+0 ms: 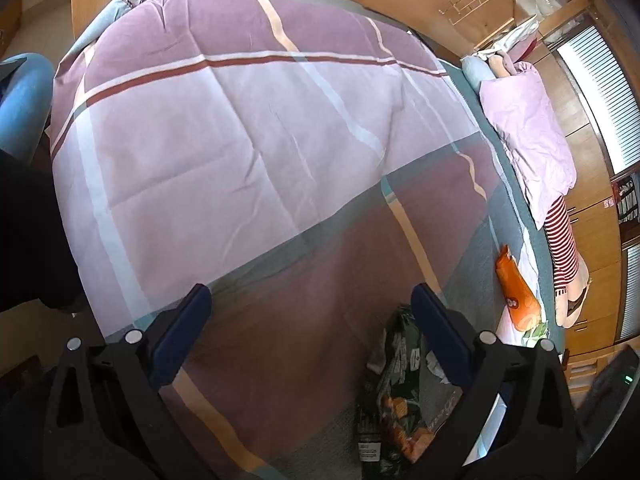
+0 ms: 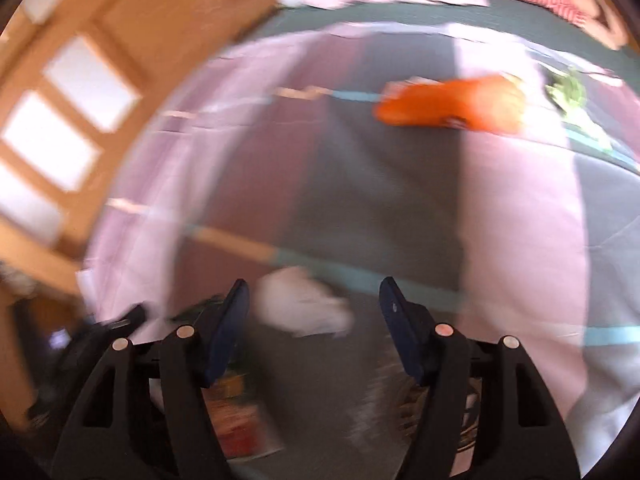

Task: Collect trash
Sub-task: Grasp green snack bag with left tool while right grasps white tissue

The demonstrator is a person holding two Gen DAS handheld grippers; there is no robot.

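Both grippers hang over a bed with a pink, maroon and grey checked quilt. My left gripper is open and empty; a dark green snack bag lies low on the quilt just inside its right finger. An orange wrapper lies farther right near the bed edge. The right wrist view is blurred. My right gripper is open and empty, with a crumpled white tissue on the quilt between its fingers. The orange wrapper lies far ahead, with a green scrap beside it.
A pink pillow and a doll with red striped legs lie along the right bed edge. Wooden cupboards and a window with blinds stand behind. A colourful packet lies under my right gripper.
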